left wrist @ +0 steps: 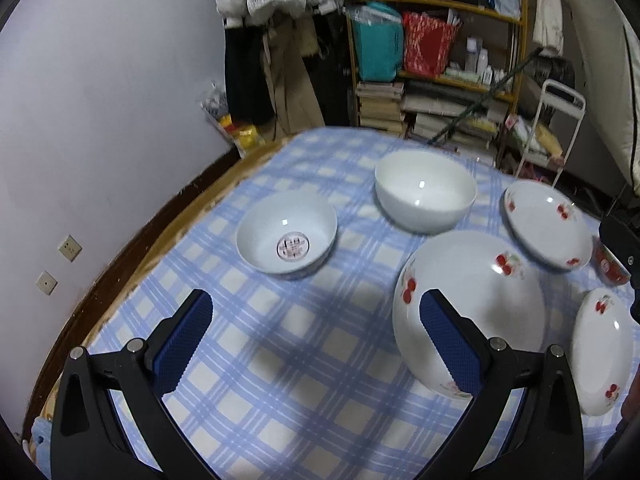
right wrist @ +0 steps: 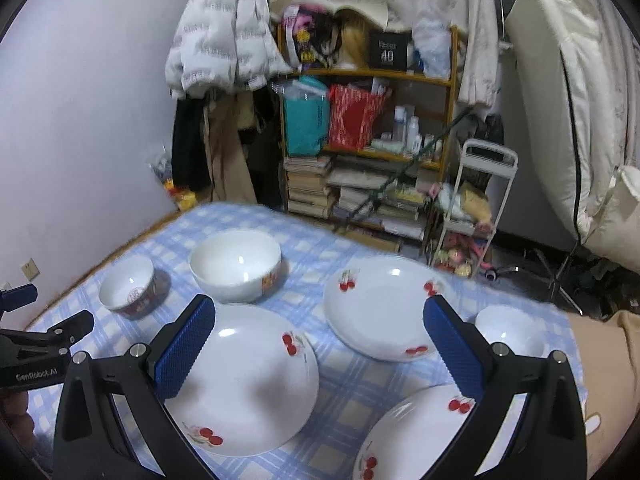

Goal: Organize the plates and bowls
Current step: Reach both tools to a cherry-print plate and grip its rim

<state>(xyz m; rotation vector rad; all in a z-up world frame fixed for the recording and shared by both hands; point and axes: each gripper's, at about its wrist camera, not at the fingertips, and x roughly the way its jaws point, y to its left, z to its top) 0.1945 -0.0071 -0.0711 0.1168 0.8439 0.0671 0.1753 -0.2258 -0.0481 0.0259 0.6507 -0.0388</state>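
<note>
Both hand-held grippers hang released over the checked cloth, each with its blue pads spread wide and nothing between them. Under the left hand-held gripper (left wrist: 316, 332) lies bare blue-and-white cloth (left wrist: 280, 360), with its right pad just in front of the big cherry plate (left wrist: 476, 304). Beyond it stand a small bowl with a red mark inside (left wrist: 287, 236) and a plain white bowl (left wrist: 425, 191), apart from each other. The right hand-held gripper (right wrist: 319, 334) hovers above the same big plate, with a second cherry plate (right wrist: 382, 308) farther back, a third (right wrist: 416, 436) near the lower edge, and a small white bowl (right wrist: 510, 330) to the right. All the dishes rest separately on the surface, none stacked.
</note>
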